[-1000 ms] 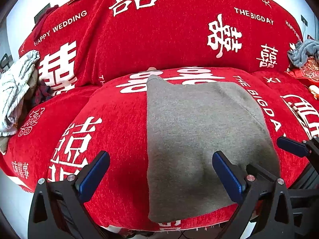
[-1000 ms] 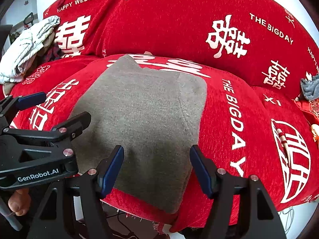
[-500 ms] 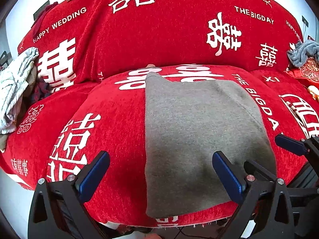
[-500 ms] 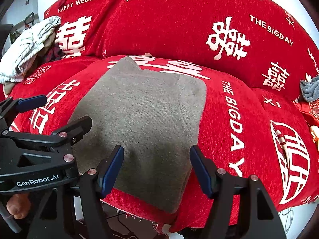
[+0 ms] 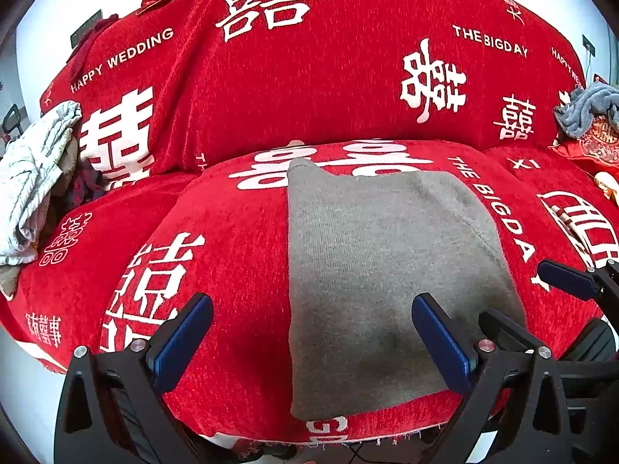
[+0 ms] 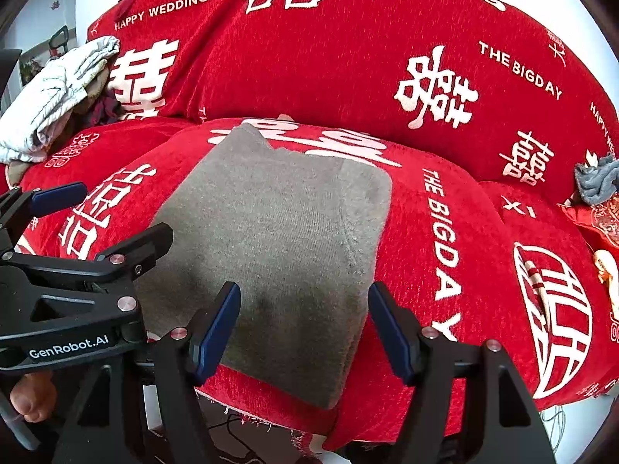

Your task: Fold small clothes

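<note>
A grey knit garment (image 5: 379, 270) lies folded flat in a rough rectangle on the red sofa seat cushion (image 5: 216, 239); it also shows in the right wrist view (image 6: 278, 239). My left gripper (image 5: 309, 332) is open and empty, held just in front of the garment's near left edge. My right gripper (image 6: 303, 324) is open and empty, held over the garment's near right corner. Each gripper shows at the edge of the other's view: the right one (image 5: 568, 278) and the left one (image 6: 77, 228).
The sofa cover is red with white characters. A pile of pale striped clothes (image 5: 31, 178) lies at the left end of the sofa. A blue-grey cloth (image 5: 584, 108) and a red embroidered item (image 5: 595, 143) lie at the right end.
Both grippers have drawn back slightly from the garment, which now lies smoother near its front edge. Both jaws stay open.
</note>
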A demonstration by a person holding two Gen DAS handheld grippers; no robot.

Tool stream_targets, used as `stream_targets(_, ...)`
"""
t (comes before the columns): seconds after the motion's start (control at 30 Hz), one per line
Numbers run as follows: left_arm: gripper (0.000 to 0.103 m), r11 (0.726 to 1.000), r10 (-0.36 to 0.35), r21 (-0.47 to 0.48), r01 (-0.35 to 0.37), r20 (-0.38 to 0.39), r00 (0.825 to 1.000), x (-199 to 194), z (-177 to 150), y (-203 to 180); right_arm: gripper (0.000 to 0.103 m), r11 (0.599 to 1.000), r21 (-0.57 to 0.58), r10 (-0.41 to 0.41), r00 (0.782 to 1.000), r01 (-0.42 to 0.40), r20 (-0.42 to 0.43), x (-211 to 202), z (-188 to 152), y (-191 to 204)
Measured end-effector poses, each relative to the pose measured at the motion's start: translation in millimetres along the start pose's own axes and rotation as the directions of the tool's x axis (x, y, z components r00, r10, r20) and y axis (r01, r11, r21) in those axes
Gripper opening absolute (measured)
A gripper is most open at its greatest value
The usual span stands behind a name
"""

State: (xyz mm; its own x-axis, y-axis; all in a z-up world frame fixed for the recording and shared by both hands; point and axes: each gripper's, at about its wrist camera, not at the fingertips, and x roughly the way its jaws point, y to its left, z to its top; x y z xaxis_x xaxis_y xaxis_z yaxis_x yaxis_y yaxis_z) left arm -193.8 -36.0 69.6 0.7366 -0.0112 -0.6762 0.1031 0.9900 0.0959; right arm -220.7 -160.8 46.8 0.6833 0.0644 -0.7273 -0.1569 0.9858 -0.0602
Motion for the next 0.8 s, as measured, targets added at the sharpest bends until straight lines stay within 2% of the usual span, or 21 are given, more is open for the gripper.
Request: stream_targets(0.8, 0.103, 1.0, 0.009, 0.005, -0.009, -0.005, 1.0, 2.5, -3.0, -4.1, 0.072, 1.0, -0.003, 0.006, 1.0, -0.006, -0.004, 1.0, -2.1, 0.2)
